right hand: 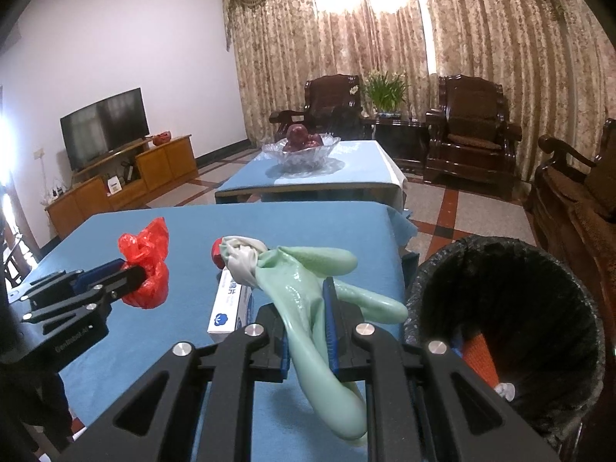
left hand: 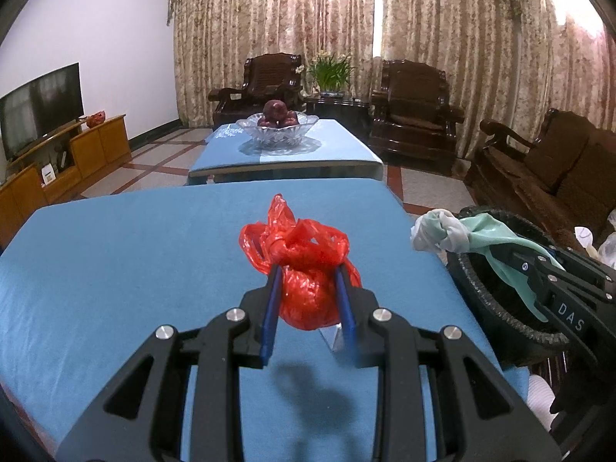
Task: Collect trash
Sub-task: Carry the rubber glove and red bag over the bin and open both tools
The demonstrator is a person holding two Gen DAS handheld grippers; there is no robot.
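Plastic, red and crumpled, knotted at the top: this is the red bag [left hand: 308, 269], pinched between the blue pads of the left gripper [left hand: 308, 281] over the blue table [left hand: 115, 269]. The right gripper [right hand: 308, 308] is clamped on a pale green glove [right hand: 308, 292], shiny, with a whitish bunched cuff, held beside the black bin [right hand: 500, 308]. A white box [right hand: 229, 308] with a blue logo lies on the table; its print is unreadable. "DAS" is written on the right gripper's side.
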